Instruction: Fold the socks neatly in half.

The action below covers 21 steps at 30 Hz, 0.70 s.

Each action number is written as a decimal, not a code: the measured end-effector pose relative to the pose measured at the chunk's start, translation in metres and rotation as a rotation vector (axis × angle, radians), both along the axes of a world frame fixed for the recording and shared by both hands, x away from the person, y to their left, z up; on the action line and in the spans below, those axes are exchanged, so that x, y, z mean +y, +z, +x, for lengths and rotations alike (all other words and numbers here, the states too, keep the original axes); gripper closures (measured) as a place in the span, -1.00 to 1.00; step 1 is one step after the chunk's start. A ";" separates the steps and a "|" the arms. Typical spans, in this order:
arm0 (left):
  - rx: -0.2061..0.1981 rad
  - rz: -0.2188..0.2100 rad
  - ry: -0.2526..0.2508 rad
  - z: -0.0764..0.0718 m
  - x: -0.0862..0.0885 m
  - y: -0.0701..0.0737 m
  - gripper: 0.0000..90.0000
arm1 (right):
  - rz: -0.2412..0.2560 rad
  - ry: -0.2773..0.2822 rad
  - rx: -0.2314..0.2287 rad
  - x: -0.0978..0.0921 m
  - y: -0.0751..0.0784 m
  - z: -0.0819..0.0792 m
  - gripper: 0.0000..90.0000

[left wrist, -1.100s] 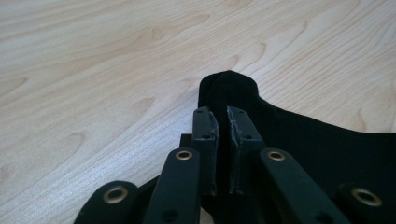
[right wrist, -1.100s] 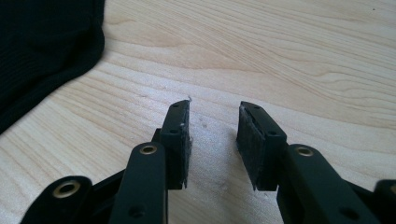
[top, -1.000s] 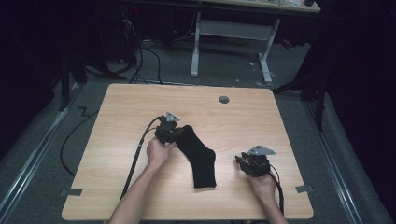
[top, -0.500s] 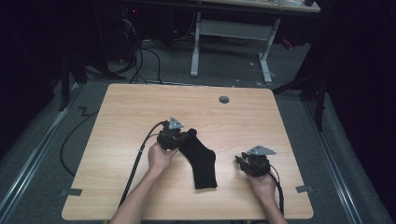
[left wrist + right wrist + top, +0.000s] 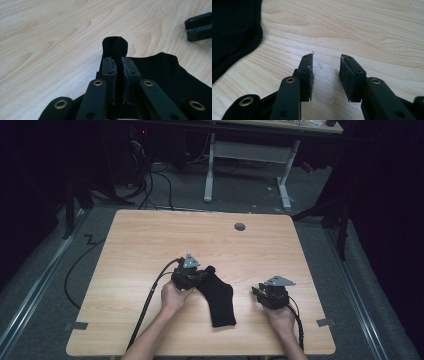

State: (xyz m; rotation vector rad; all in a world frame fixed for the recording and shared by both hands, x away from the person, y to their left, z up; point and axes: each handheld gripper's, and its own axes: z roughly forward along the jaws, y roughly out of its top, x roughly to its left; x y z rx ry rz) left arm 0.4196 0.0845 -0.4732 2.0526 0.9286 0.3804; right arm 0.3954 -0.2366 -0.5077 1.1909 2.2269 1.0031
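On the wooden bench a black sock lies flat near the front edge, between the two hands, its long body running toward the person and one end bunched up at the far side. The left claw is clamped on that bunched end: in the left gripper view its jaws stand nearly together with a fold of the sock pinched between the pads and poking up past their tips, while the rest of the fabric spreads flat to the right across the wood. The left hand grips the tool from behind, and its cable trails back along the forearm toward the bench's front edge. The right claw sits on the bench just to the right of the sock, apart from it, with the right hand behind it. In the right gripper view its jaws stand apart with nothing but bare wood between them, and the rounded edge of the sock lies off to the upper left, not touching either jaw. The tips of the right claw also show at the upper right of the left gripper view, resting on the wood clear of the fabric. A small grey grommet is set in the bench near its far edge, well away from both hands
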 end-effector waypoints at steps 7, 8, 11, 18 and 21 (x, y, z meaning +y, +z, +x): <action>0.004 0.027 -0.038 -0.009 -0.010 -0.006 0.82 | 0.000 -0.002 0.000 0.000 0.000 0.000 0.42; 0.007 0.032 -0.047 -0.010 -0.013 -0.008 0.82 | 0.000 -0.002 0.000 0.000 0.000 0.000 0.42; 0.015 0.046 -0.065 -0.013 -0.018 -0.014 0.82 | -0.001 -0.002 0.000 0.000 0.000 0.000 0.42; 0.006 0.068 -0.082 -0.017 -0.023 -0.020 0.80 | -0.001 -0.002 0.001 0.003 0.000 0.001 0.42; -0.009 0.086 -0.085 -0.015 -0.024 -0.022 0.81 | -0.003 0.006 0.000 0.005 0.000 0.001 0.44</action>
